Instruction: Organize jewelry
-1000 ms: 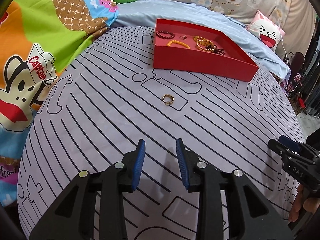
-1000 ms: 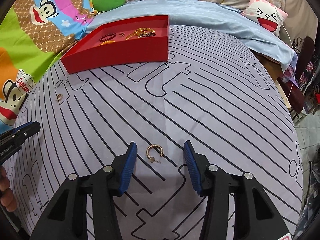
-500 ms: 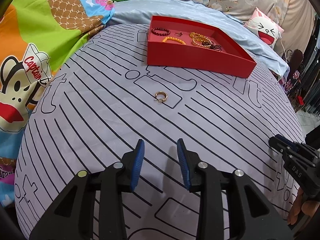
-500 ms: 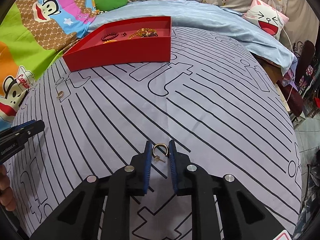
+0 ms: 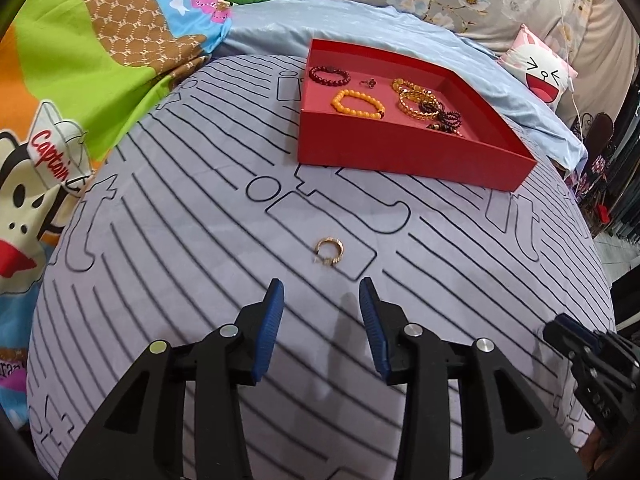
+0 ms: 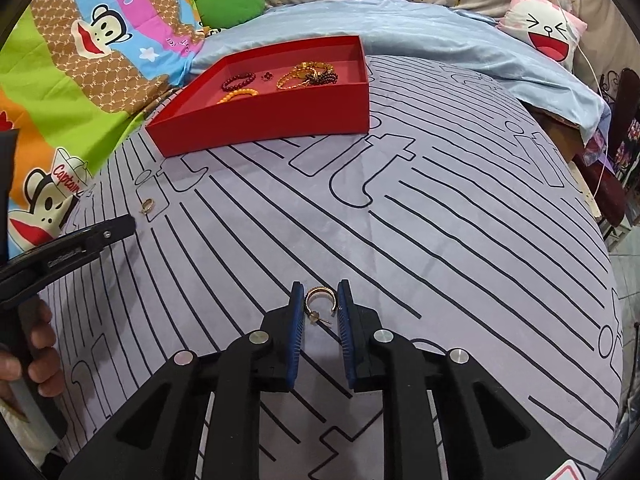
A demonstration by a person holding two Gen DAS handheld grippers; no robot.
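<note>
Right gripper (image 6: 319,304) clamped on hoop earring (image 6: 319,300) at both sides; tiny, light, stiff, slippery; tray (image 6: 256,120) at eleven o'clock.

Bare striped grey cloth (image 5: 200,240) lies open around both grippers; only the low-walled red cardboard tray (image 5: 400,156) stands ahead.

Even, bright light falls across both views, with no glare. Soft shadows lie on the sheet (image 5: 200,240) under the left gripper (image 5: 321,300) and beside its arm in the right view. Fisheye bending curves the sheet's stripes; dark vignette fills the corners. The left view looks slightly blurred.
</note>
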